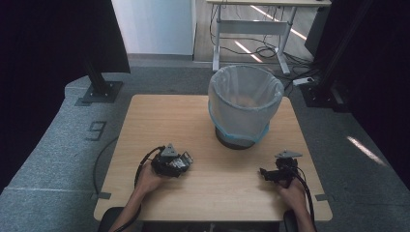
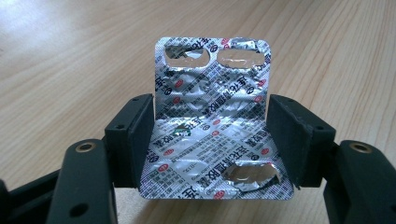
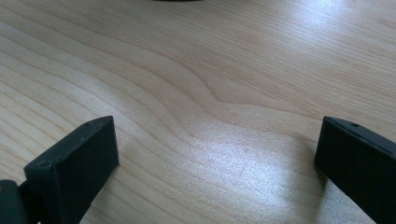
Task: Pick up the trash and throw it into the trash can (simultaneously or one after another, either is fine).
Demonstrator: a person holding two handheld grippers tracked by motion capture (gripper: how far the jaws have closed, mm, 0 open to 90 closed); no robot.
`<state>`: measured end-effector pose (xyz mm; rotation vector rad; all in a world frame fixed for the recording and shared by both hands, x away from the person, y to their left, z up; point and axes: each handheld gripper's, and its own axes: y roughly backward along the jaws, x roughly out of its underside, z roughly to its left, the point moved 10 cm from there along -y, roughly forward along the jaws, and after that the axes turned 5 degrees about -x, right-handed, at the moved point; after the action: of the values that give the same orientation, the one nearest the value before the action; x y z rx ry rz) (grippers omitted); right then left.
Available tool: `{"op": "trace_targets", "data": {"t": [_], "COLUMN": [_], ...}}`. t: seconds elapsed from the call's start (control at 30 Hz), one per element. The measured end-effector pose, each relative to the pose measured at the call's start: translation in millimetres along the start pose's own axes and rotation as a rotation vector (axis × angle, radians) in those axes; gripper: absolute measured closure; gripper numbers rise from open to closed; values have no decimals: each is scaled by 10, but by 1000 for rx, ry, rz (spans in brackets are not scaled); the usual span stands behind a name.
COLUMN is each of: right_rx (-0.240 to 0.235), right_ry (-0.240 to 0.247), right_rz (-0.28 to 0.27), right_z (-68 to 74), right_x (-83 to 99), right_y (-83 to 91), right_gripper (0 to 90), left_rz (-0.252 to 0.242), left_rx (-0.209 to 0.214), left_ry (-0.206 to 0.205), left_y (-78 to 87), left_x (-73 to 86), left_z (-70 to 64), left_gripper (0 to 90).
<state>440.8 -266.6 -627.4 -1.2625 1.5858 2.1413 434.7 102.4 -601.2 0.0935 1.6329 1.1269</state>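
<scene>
The left hand-held gripper is clamped on a foil blister pack, its jaws pressing the pack's two long edges, low over the tabletop at its near left. The pack looks light, thin and easily bent, with several pockets already torn open; gripping its edges as now seems safest, with gentle pressure so it does not buckle. The right hand-held gripper has its jaws apart and holds nothing, near right. A lined bin stands at the far middle, with open wood between.
</scene>
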Motion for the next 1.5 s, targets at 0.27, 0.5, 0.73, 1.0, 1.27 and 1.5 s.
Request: {"op": "trace_targets", "data": {"t": [0.27,0.5,0.73,1.0,1.27,1.5], "right_rx": [0,0,0,0,1,1], "right_ry": [0,-1,-1,-1,-1,-2], "right_rz": [0,1,1,1,1,0], "right_z": [0,0,0,1,0,1], "right_x": [0,1,1,1,1,0], "right_y": [0,1,1,1,0,0], "right_gripper": [0,0,0,0,0,0], "left_rz": [-15,-32,-39,-54,-75,-79], "left_rx": [-3,-6,-12,-19,-20,-24], "left_ry": [17,29,34,29,20,7], "left_y": [95,173,250,346,432,485], "left_x": [-133,-269,-424,-618,-857,-1022], "left_z": [40,83,138,184,202,206], "left_gripper": [341,341,341,341,341,341]}}
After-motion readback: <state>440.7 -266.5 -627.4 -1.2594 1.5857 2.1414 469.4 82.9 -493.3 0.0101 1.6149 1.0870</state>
